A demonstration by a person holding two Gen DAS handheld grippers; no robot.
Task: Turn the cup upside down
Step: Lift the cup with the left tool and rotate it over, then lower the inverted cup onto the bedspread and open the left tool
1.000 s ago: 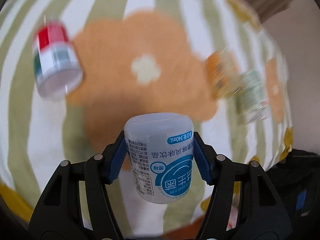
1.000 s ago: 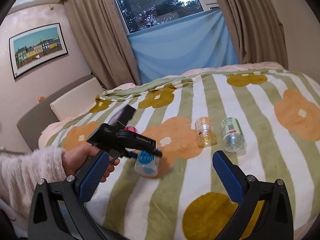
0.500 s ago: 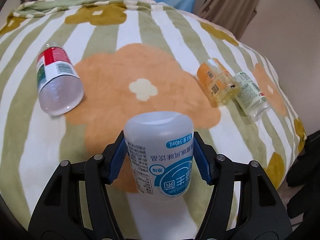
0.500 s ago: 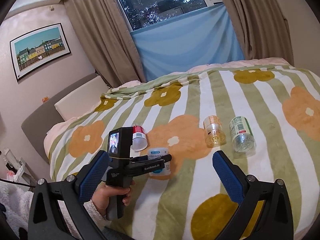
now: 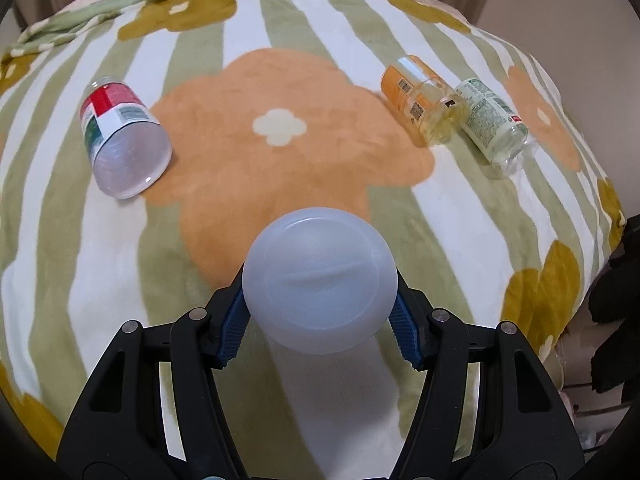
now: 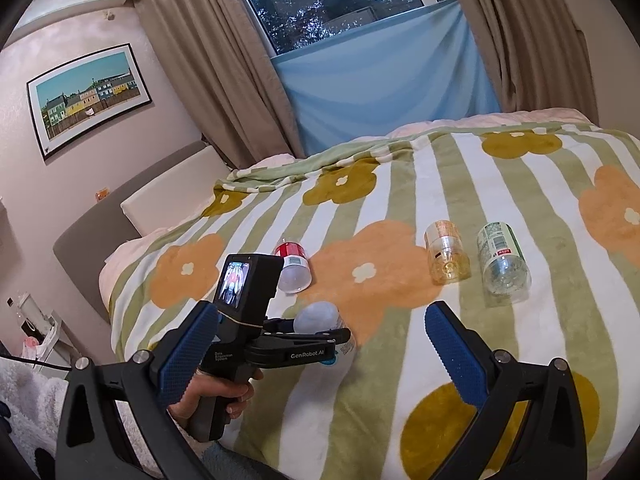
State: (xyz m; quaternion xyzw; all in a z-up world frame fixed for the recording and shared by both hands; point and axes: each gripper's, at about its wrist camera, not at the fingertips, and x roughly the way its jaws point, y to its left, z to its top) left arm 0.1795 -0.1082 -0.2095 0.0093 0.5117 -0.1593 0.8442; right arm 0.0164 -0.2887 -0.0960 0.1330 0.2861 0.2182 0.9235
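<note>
My left gripper [image 5: 320,312] is shut on a translucent white cup [image 5: 320,284] with a blue label. The cup's closed base faces up and toward the camera, its mouth toward the striped flowered blanket [image 5: 248,184]. In the right wrist view the same cup [image 6: 320,320] stands bottom up on or just above the blanket, held by the left gripper [image 6: 316,336]. My right gripper [image 6: 316,352] is open and empty, held back over the bed's near edge.
Three other cups lie on their sides on the blanket: a red-labelled one [image 5: 120,140] at the left, an orange one [image 5: 420,104] and a green-labelled one [image 5: 492,124] at the right. The bed's edge drops off at the right.
The left gripper has tilted downward and lowered the cup toward the blanket, so the cup's base now faces the camera instead of its label. The right gripper has barely moved.
</note>
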